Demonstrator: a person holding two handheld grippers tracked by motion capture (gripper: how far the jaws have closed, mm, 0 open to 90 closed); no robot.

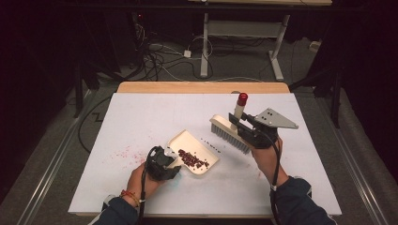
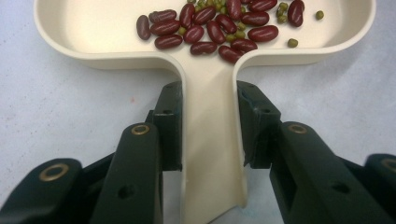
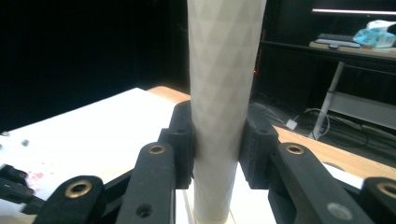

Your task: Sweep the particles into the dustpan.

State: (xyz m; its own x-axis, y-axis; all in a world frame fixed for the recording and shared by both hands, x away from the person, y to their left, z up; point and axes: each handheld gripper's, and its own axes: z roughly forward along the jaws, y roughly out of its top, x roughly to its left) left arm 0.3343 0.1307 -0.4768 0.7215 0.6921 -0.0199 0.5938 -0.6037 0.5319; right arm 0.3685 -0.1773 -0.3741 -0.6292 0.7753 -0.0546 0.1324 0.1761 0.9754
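Claws clamp dustpan (image 2: 210, 154) and brush (image 3: 219, 116) handles.

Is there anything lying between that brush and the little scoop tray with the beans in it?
Only a short row of loose beans lies on the white table between the brush and the dustpan. They look like what remains to sweep. Nothing else blocks the way. Each pair of tongs already grips its tool.

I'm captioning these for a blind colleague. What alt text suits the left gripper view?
The left gripper clamps its two black fingers on the handle of a cream dustpan resting on a white table. Dark red beans and a few small green ones lie in the pan.
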